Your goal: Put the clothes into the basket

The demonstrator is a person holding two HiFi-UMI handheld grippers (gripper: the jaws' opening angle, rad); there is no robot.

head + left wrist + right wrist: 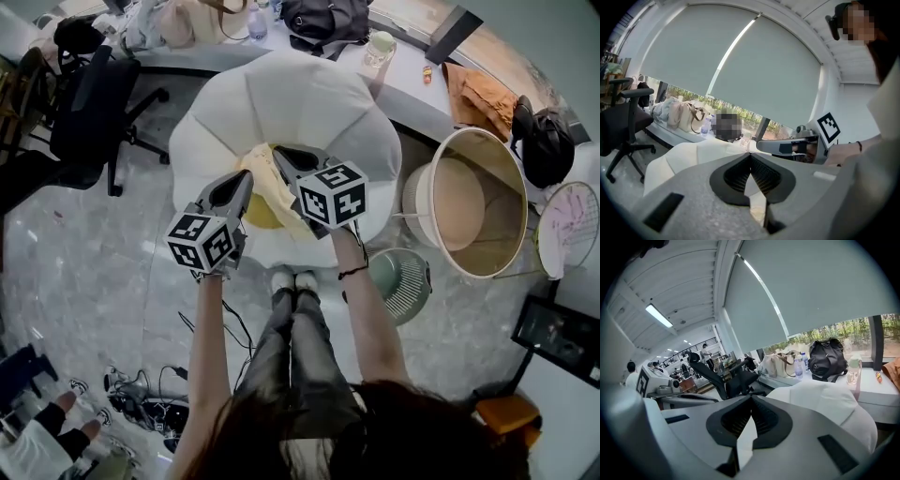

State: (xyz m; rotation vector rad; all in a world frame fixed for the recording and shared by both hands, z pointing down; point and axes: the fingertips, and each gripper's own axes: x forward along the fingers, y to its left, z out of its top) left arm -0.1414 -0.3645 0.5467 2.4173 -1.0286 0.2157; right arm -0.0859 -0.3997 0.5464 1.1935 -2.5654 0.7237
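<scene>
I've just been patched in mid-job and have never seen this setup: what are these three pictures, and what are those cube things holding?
There is no robot arm here. A person holds a two-jaw gripper in each hand, and the patterned cubes are part of those grippers. The head view looks steeply down from the person's head. The other two views ride on the left gripper and the right gripper, each looking along its own jaws. Both grippers are shut on one yellow garment, held over a white seat. The basket stands on the floor to the person's right, with nothing visible inside.
</scene>
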